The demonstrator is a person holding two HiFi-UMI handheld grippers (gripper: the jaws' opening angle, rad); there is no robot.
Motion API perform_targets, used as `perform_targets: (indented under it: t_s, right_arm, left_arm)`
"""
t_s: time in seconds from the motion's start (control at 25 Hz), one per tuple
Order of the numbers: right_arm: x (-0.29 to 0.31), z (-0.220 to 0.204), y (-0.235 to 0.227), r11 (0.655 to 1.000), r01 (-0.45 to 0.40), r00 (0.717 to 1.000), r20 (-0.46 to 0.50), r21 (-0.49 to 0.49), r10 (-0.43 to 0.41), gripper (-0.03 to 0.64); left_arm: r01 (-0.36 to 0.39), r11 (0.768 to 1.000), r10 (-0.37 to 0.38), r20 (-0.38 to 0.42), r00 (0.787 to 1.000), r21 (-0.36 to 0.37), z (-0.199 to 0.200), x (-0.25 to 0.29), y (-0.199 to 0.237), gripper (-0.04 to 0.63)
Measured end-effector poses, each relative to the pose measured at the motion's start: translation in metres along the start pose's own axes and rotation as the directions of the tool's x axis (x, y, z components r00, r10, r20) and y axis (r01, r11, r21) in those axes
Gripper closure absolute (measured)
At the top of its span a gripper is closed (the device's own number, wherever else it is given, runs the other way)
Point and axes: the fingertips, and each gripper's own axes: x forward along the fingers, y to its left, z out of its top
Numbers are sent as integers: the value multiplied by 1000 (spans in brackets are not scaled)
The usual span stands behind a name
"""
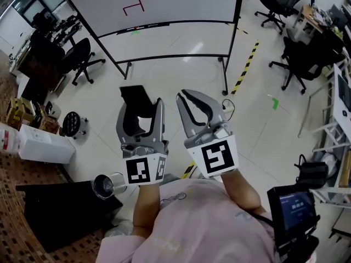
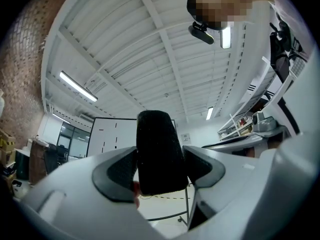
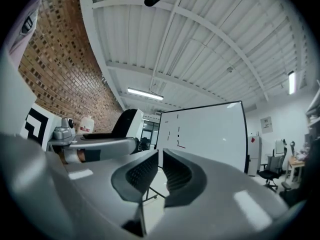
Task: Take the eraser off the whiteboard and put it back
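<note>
With my left claw [image 1: 141, 114] gripping the black eraser [image 2: 157, 149] upright between its pads and my right claw [image 1: 185, 98] pinched shut and empty just beside it, I should reach the whiteboard [image 1: 164, 1] well ahead and seat the eraser flat before releasing.

The pale floor [image 1: 181, 86] carries a whiteboard [image 1: 175, 4] on its stand far centre, office chairs [image 1: 296, 59] far right, striped tape [image 1: 245, 67], and a white box [image 1: 44, 146] left.
</note>
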Motion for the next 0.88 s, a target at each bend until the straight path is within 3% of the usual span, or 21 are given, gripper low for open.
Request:
perform_targets:
  t_s: [0.64,0.88]
  right_arm:
    - [-23,24,-12,999,-27,998,56,-32,29,586]
    - [-29,28,-19,1000,-17,997,73,-26,19,588]
  left_arm:
    - [6,1000,-5,62,998,-3,16,1,-34,307]
    - [35,999,-36,28,999,16,12,6,-48,310]
